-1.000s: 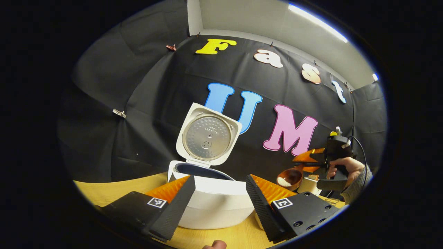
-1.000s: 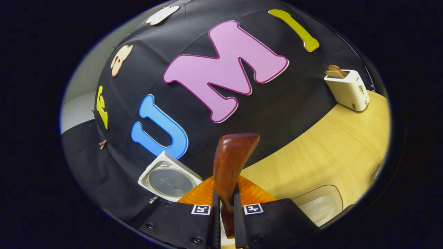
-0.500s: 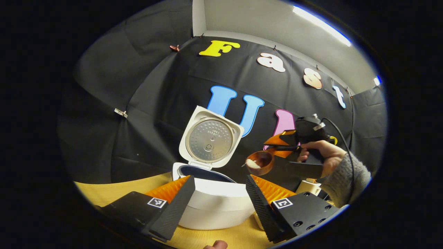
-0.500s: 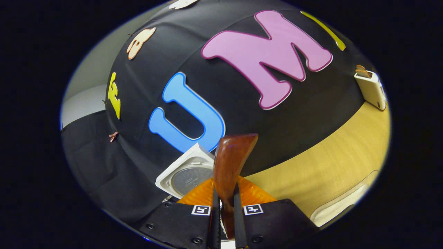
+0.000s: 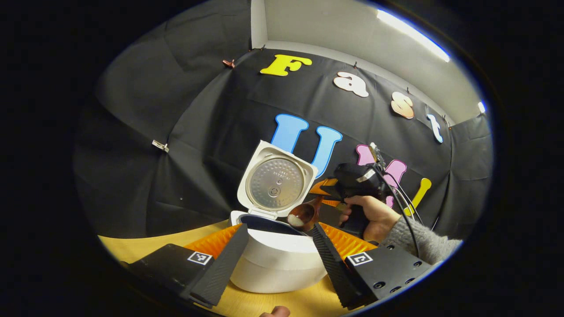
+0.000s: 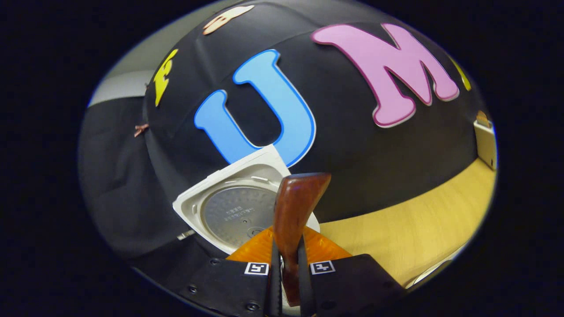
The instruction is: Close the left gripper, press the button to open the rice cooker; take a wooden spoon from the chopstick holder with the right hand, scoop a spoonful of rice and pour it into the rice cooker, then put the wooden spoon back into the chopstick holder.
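Rice (image 5: pixel 296 221) sits heaped in the bowl of the wooden spoon (image 5: pixel 305 214), poised just over the right rim of the open rice cooker (image 5: pixel 276 259) on the counter (image 5: pixel 145 244). The right gripper (image 5: pixel 327 193) clamps its jaws on the spoon's handle, whose long axis runs from the hand (image 5: pixel 369 215) leftward and down toward the pot. The left gripper (image 5: pixel 276 251) hovers near the cooker's front, jaws spread and empty. Tipping the bowl leftward looks the likely next move.
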Demonstrator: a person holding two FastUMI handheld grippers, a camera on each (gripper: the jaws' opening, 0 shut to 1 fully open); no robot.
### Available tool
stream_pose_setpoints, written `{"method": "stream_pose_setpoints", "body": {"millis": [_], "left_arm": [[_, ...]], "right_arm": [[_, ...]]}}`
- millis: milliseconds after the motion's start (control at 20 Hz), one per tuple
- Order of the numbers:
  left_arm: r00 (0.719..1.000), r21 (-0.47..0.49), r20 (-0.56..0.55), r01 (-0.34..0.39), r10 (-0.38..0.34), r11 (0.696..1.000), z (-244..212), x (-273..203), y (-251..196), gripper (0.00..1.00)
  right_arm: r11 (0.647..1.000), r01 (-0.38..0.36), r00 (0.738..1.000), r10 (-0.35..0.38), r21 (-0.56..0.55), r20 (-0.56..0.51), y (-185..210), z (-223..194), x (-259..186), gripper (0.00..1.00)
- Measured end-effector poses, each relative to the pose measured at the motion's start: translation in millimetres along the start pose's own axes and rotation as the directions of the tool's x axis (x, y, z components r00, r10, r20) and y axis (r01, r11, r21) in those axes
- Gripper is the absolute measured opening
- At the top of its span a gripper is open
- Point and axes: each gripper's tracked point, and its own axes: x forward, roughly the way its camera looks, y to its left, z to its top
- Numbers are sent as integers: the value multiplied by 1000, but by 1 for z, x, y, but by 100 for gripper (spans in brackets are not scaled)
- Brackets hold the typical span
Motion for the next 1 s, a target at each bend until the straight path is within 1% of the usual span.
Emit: {"method": "stream_pose_setpoints", "body": {"millis": [150,350,450,500,550,600,650,750,800,850,950,1000], "left_arm": [[1000,-2,-5,-4,4,1000,0,0,3,95],[1000,-4,-8,-8,8,1000,0,0,6,95],[1000,-7,-8,-10,10,1000,0,-1,7,95],[1000,-6,-9,-15,15,1000,0,-1,10,95],[1000,-4,-11,-23,23,1000,0,-1,12,95],[999,-3,-11,-30,30,1000,-1,-1,15,95],[999,-5,-11,-34,34,999,-1,0,17,95],[999,-16,-14,-40,39,999,-1,-2,20,95],[999,-19,-13,-42,42,999,-1,-2,20,95],[999,-19,-10,-43,43,999,1,-2,21,95],[999,-19,-5,-47,47,999,2,-3,22,95],[999,-21,-7,-47,47,999,0,-3,22,95]], "right_arm": [[981,1,1000,3,-195,22,15,-2,5,19],[937,-27,1000,25,-347,-9,37,-23,14,19],[901,-53,998,55,-430,-8,49,-30,17,19],[884,-50,998,64,-465,13,56,-26,17,19],[861,-50,997,76,-506,31,60,-21,12,16],[843,-41,996,78,-536,46,62,-18,11,16],[833,-39,996,79,-552,49,63,-19,10,16],[826,-43,997,75,-562,35,63,-25,14,16],[816,-45,997,77,-576,31,63,-26,14,16],[801,-47,996,84,-597,34,66,-26,13,16],[753,-57,993,109,-655,38,71,-28,9,16],[739,-61,992,116,-671,38,72,-29,8,16]]}}
